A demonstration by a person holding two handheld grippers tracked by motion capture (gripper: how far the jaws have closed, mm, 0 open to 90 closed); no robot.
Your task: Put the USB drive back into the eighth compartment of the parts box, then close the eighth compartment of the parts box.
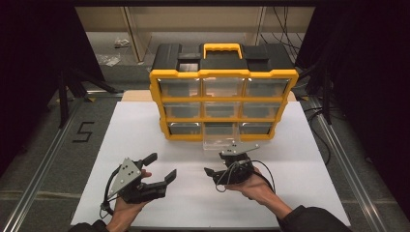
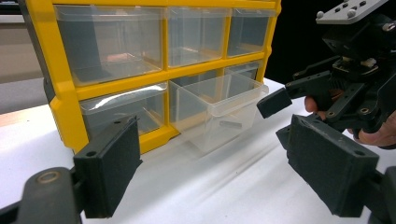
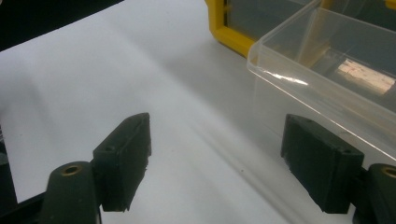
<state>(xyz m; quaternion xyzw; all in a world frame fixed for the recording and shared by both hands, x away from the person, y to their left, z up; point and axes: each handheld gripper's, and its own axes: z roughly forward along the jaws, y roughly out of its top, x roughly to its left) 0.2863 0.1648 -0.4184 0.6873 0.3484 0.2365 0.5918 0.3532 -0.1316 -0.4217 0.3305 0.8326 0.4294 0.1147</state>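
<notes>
Sitting on the left of the white table point(image 1: 145, 121), the left gripper point(image 1: 162, 169) has its jaws spread wide with nothing in them. Next over, the right gripper point(image 1: 216, 170) is wide open too, just beside the clear drawer point(image 1: 220, 140), which is pulled out of the bottom middle slot of the yellow cabinet point(image 1: 222, 73).

Clear plastic drawer point(image 1: 221, 140), pulled halfway out, bottom row, seemingly empty
</notes>
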